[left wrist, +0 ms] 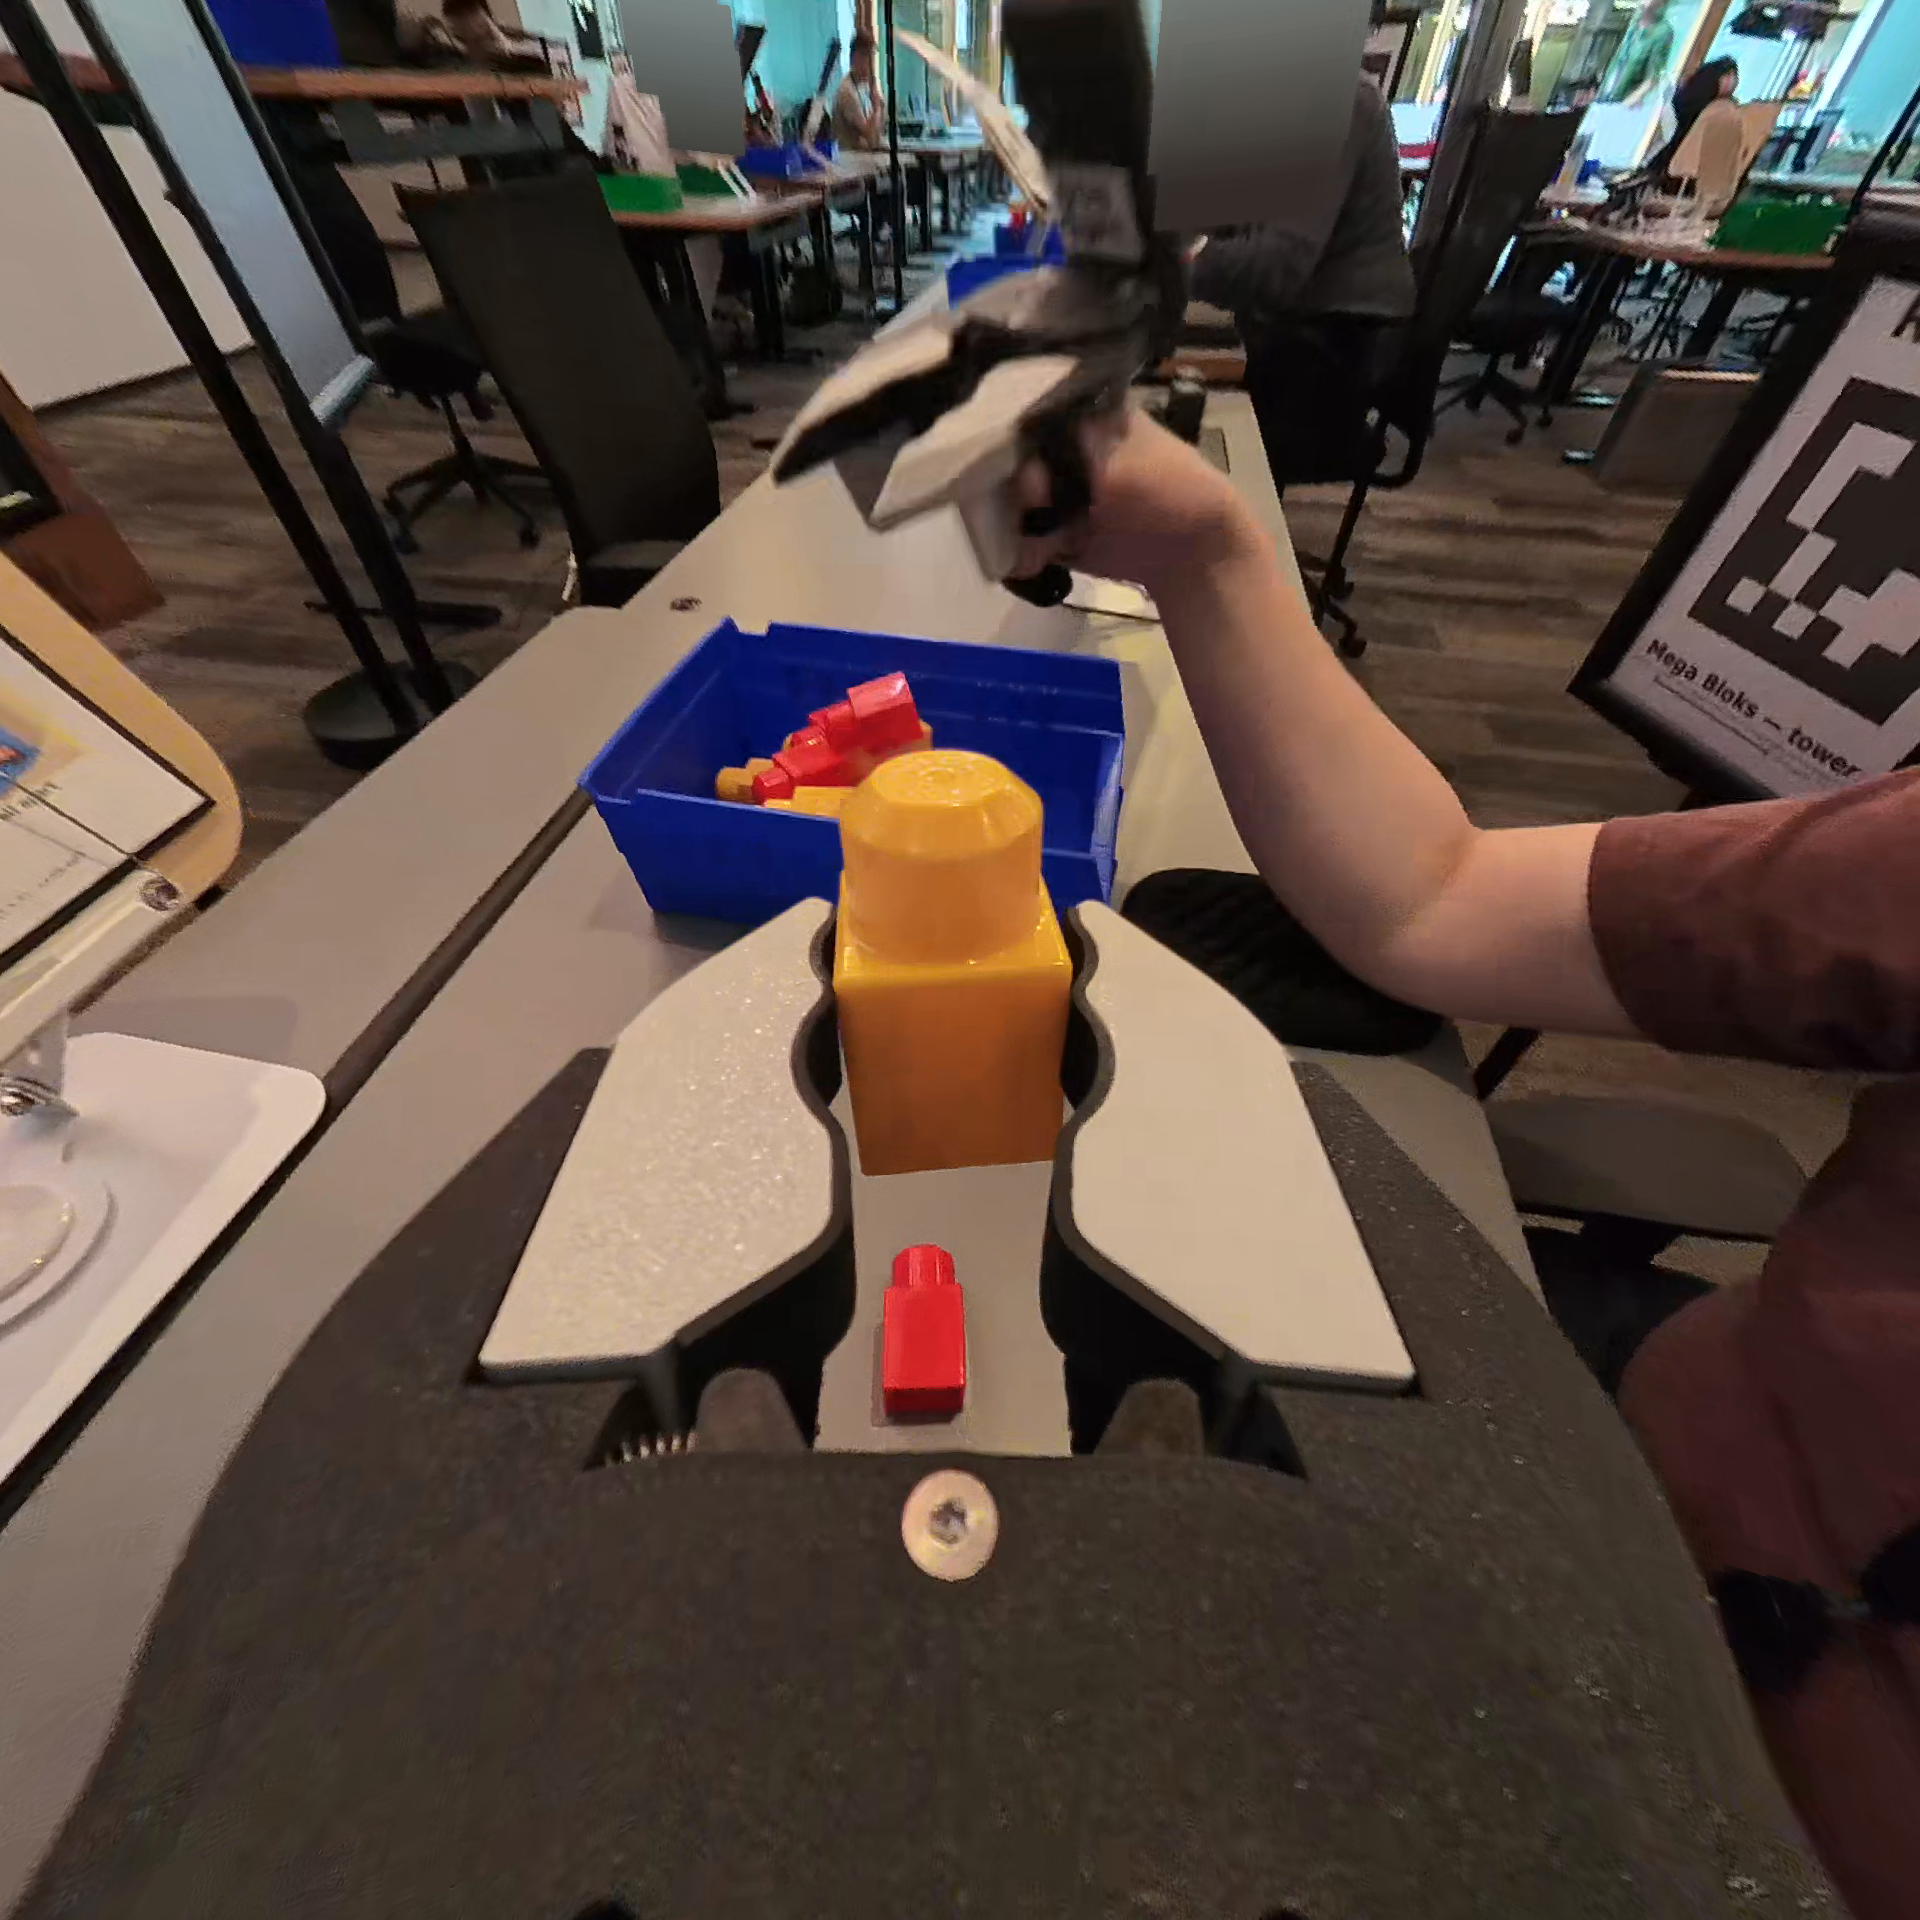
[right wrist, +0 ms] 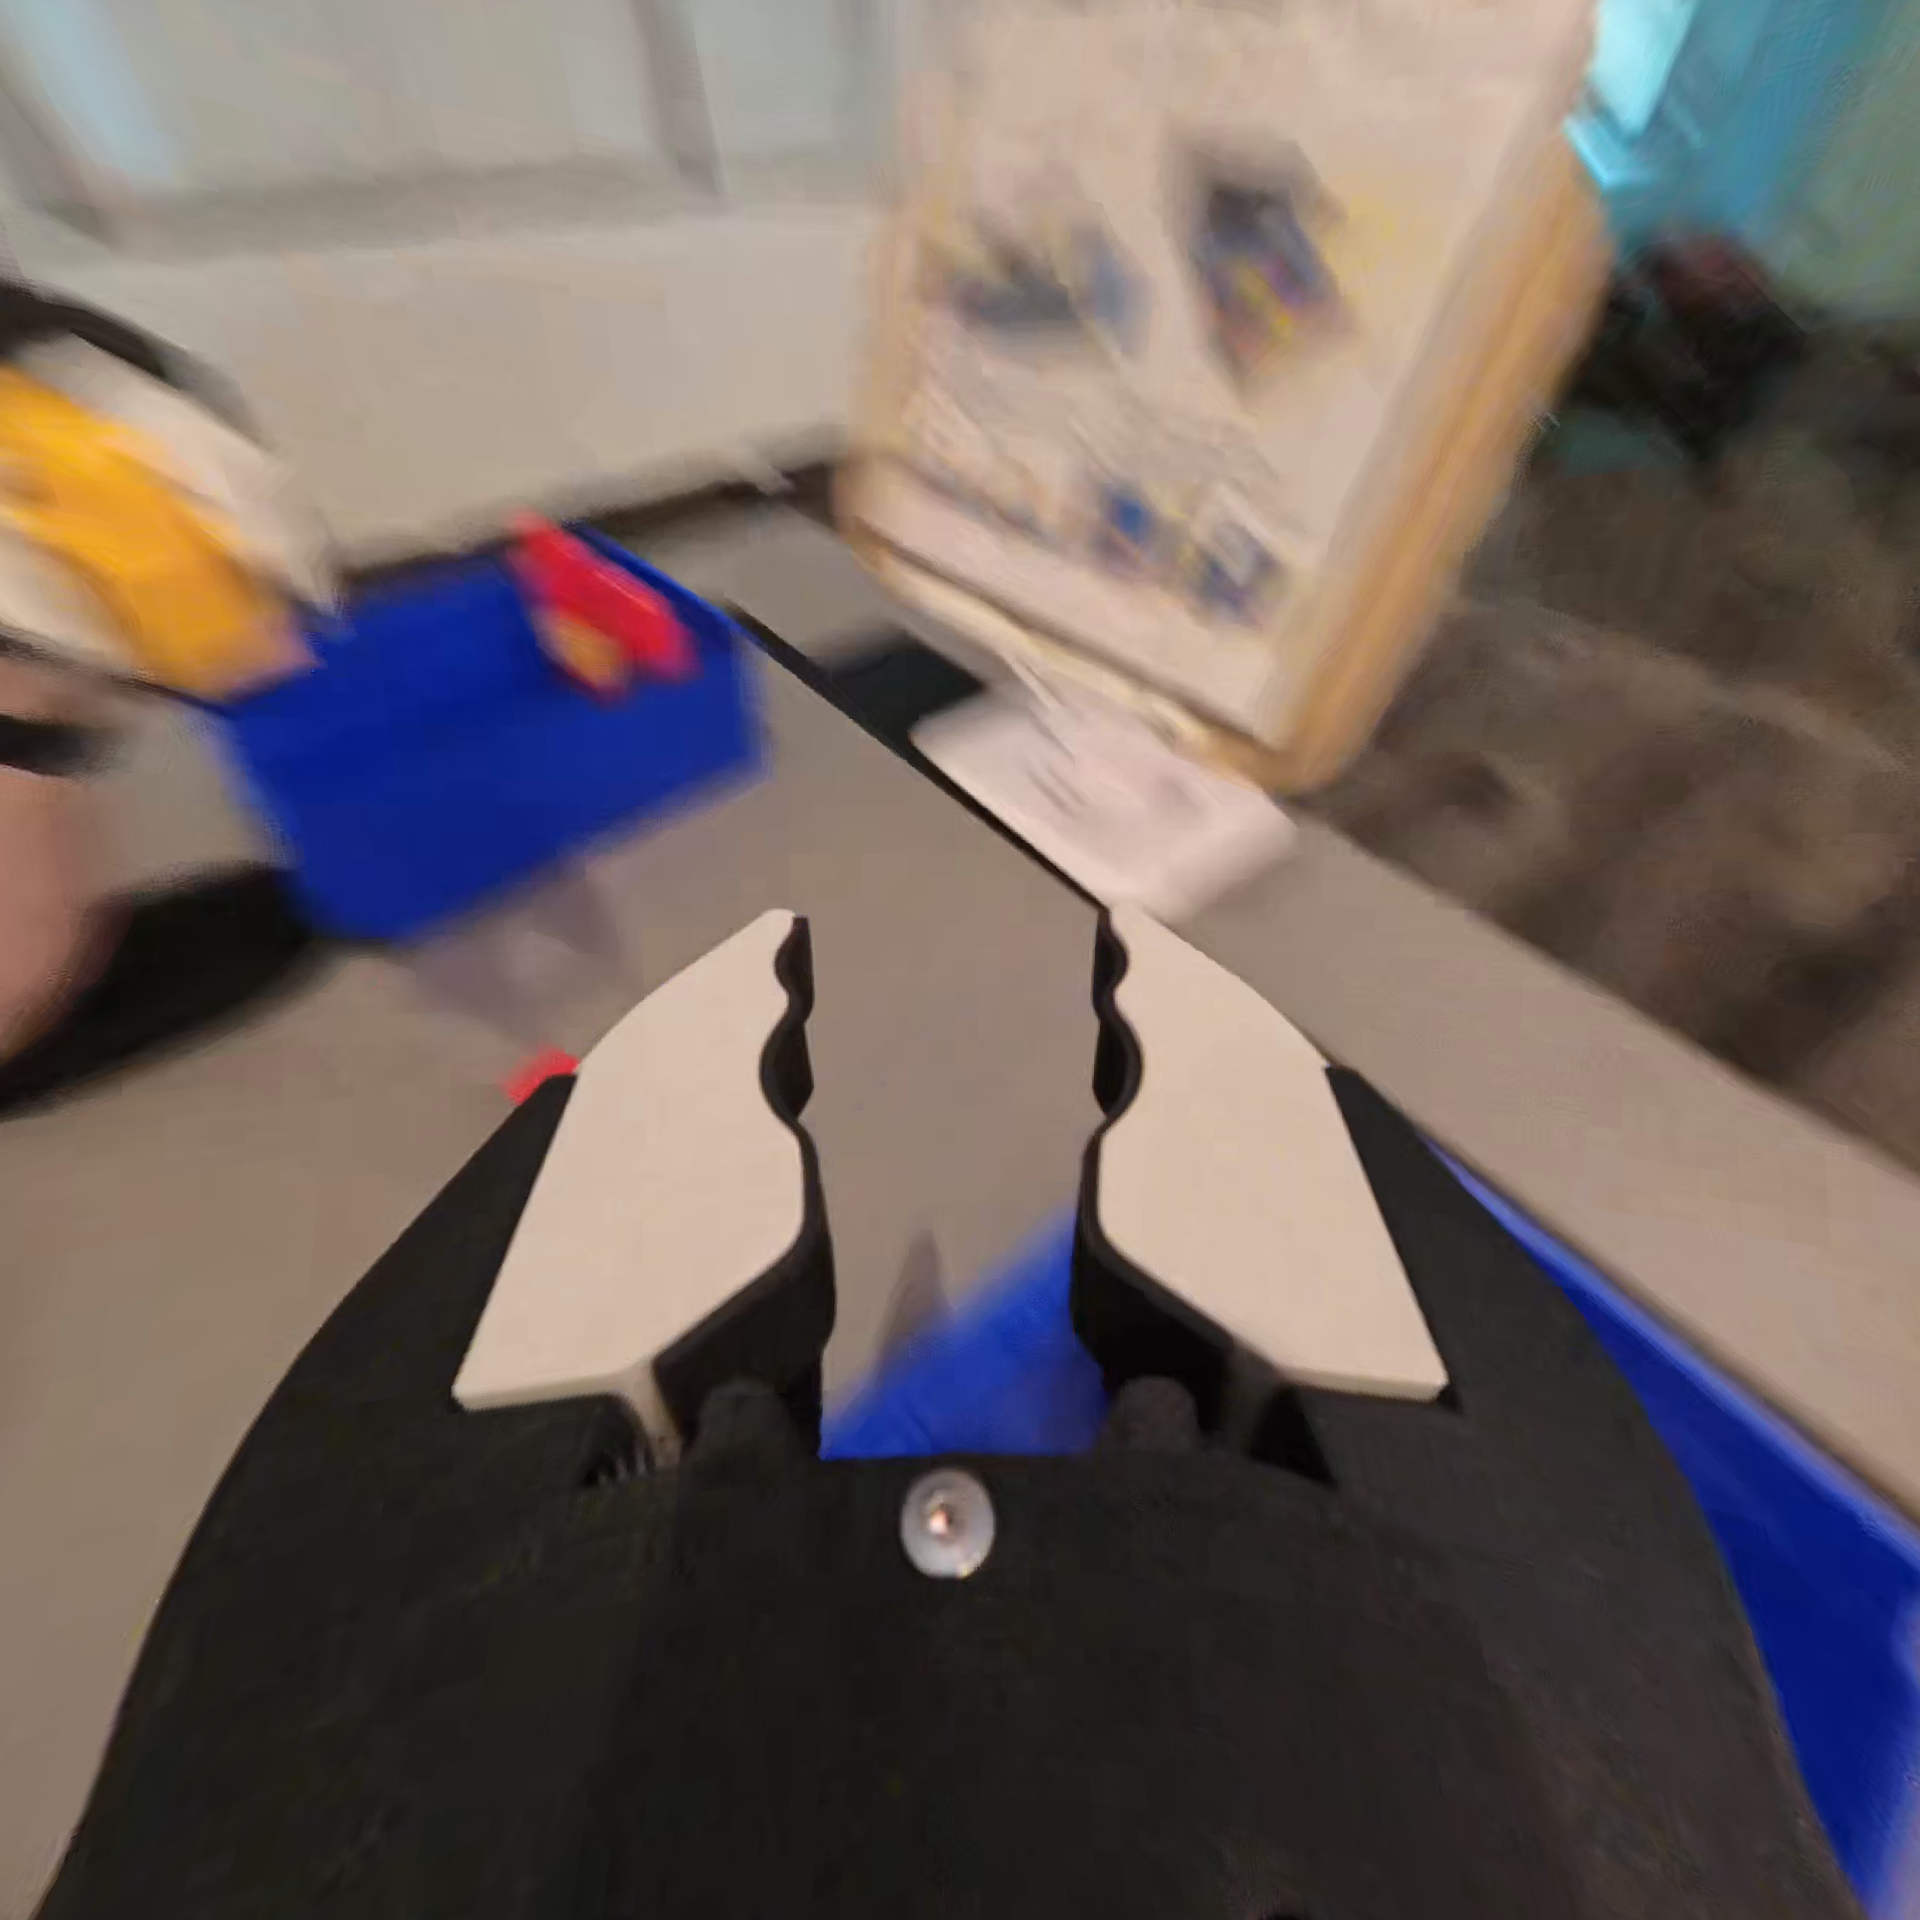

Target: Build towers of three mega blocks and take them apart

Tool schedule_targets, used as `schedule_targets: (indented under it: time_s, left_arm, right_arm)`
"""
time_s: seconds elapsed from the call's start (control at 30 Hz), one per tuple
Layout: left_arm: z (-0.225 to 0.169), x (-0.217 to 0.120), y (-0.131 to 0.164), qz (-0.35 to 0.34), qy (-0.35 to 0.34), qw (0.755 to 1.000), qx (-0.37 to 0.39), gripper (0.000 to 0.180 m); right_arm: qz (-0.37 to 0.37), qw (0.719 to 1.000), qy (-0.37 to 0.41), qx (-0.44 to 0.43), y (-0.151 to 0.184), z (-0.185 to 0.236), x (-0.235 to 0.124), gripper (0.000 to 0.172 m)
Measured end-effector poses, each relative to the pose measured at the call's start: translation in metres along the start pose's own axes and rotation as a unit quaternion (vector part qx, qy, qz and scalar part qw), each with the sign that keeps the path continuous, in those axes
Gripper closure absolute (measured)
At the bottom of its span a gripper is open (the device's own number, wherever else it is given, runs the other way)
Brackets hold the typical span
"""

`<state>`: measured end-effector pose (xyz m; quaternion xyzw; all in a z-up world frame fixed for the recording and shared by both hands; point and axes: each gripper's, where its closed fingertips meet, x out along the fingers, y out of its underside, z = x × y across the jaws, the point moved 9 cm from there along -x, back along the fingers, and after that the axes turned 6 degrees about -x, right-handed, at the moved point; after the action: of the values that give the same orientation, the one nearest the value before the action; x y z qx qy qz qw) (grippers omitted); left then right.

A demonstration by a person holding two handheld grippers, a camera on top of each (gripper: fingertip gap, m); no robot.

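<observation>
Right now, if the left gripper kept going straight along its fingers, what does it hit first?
Likely the blue bin. The left gripper holds an orange block, whose stud leads toward the bin's near wall. Depth is unclear, so it might pass over the rim instead.

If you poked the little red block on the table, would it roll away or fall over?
The red block probably wouldn't roll: its body looks square with flat sides. It already seems to lie on its side on the table, so it can hardly tip; it would likely just slide. It looks like shiny hard plastic, so it's probably light, stiff and a bit slippery.
</observation>
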<state>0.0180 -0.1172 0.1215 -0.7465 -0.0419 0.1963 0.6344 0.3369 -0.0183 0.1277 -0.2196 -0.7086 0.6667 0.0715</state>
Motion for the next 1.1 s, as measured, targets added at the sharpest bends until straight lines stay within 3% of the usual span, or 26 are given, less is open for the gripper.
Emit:
schedule_targets:
  time_s: [0.03,0.1,0.2,0.3,0.33,0.37,0.43,0.5,0.57,0.73,0.87,0.93,0.97,1.1]
  left_arm:
    - [0.0,0.004,0.001,0.007,0.004,1.0,-0.003,0.141]
    - [-0.002,0.011,0.004,0.016,0.016,1.0,-0.005,0.141]
    - [-0.006,0.019,0.008,0.038,0.027,0.999,-0.003,0.141]
    - [-0.01,0.025,0.009,0.05,0.029,0.998,0.008,0.141]
    - [-0.011,0.027,0.009,0.05,0.036,0.998,0.009,0.141]
    - [-0.012,0.028,0.01,0.053,0.036,0.998,0.01,0.141]
    - [-0.013,0.03,0.013,0.068,0.047,0.996,0.02,0.135]
    - [-0.009,0.031,0.02,0.107,0.032,0.994,0.016,0.121]
    - [-0.004,0.034,0.036,0.19,0.008,0.982,0.014,0.116]
    - [0.006,0.069,0.09,0.398,-0.01,0.917,-0.026,0.123]
    - [0.016,0.102,0.129,0.48,-0.028,0.876,-0.025,0.127]
    - [0.023,0.109,0.139,0.493,-0.061,0.868,-0.009,0.127]
    - [0.025,0.109,0.139,0.492,-0.071,0.868,-0.004,0.14]
    - [0.027,0.109,0.149,0.526,-0.072,0.848,-0.018,0.129]
  right_arm:
    - [-0.052,0.996,-0.071,-0.009,-0.018,0.025,0.012,0.122]
    - [-0.108,0.98,-0.167,-0.028,-0.041,0.067,0.038,0.123]
    - [-0.103,0.972,-0.208,-0.047,-0.046,0.106,0.075,0.123]
    - [-0.066,0.966,-0.246,-0.036,-0.037,0.122,0.101,0.122]
    - [-0.054,0.964,-0.257,-0.031,-0.033,0.124,0.107,0.125]
    - [-0.048,0.959,-0.277,-0.024,-0.031,0.126,0.11,0.138]
    - [-0.054,0.955,-0.292,-0.008,-0.03,0.123,0.11,0.143]
    - [-0.047,0.962,-0.268,-0.014,-0.033,0.111,0.098,0.143]
    - [-0.032,0.974,-0.223,-0.032,-0.035,0.092,0.073,0.143]
    - [0.078,0.996,-0.025,-0.025,-0.011,0.027,-0.014,0.143]
    - [0.26,0.953,0.148,0.052,0.05,-0.029,-0.062,0.143]
    - [0.293,0.938,0.159,0.089,0.075,-0.046,-0.07,0.143]
    - [0.294,0.938,0.149,0.111,0.084,-0.052,-0.071,0.143]
    - [0.349,0.916,0.125,0.153,0.117,-0.066,-0.065,0.143]
